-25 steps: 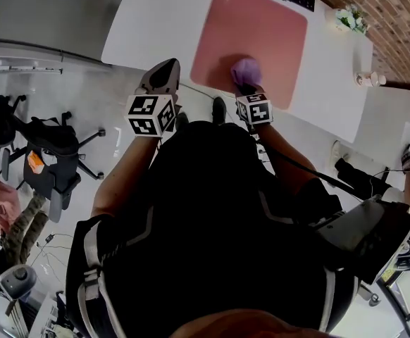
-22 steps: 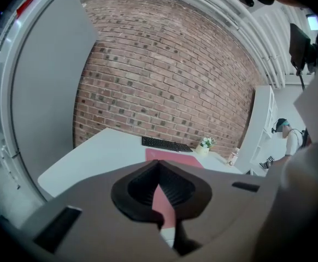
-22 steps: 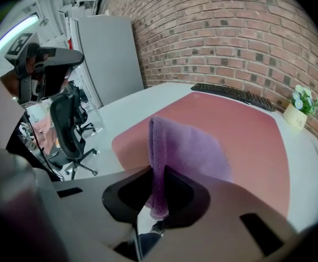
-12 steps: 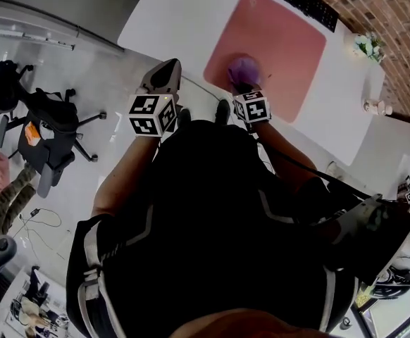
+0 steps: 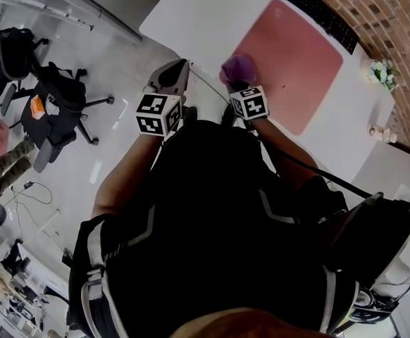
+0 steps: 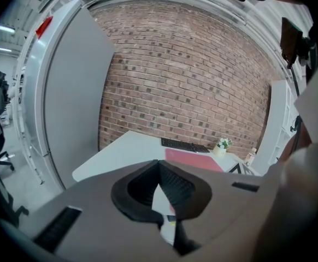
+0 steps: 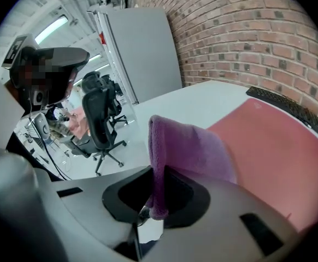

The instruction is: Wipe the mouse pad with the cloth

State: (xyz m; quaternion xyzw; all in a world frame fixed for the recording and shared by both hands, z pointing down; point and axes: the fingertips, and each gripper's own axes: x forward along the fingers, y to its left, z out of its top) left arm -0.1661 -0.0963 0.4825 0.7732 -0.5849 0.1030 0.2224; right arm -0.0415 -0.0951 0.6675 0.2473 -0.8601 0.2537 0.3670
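The right hand-held gripper [image 5: 236, 84] [image 7: 158, 192] was clamped on a purple cloth [image 5: 238, 67] [image 7: 187, 150], a fold of it pinched between the jaws and the rest bunched up in front of them. In the head view the cloth sat at the near corner of the pink mouse pad [image 5: 300, 58] [image 7: 282, 154], which lay flat on the white worktop [image 5: 205, 16]; whether the cloth pressed on the pad could not be told. A black keyboard [image 5: 314, 13] [image 7: 290, 105] lay along the pad's far edge, and a small potted plant [image 5: 382, 72] stood further along, near the brick wall [image 6: 192, 75]. The left hand-held gripper [image 5: 175, 72] [image 6: 160, 173] had its jaws closed with nothing between them, held off the worktop's near edge, apart from the pad. Black office chairs [image 5: 64, 101] stood on the floor to the left.
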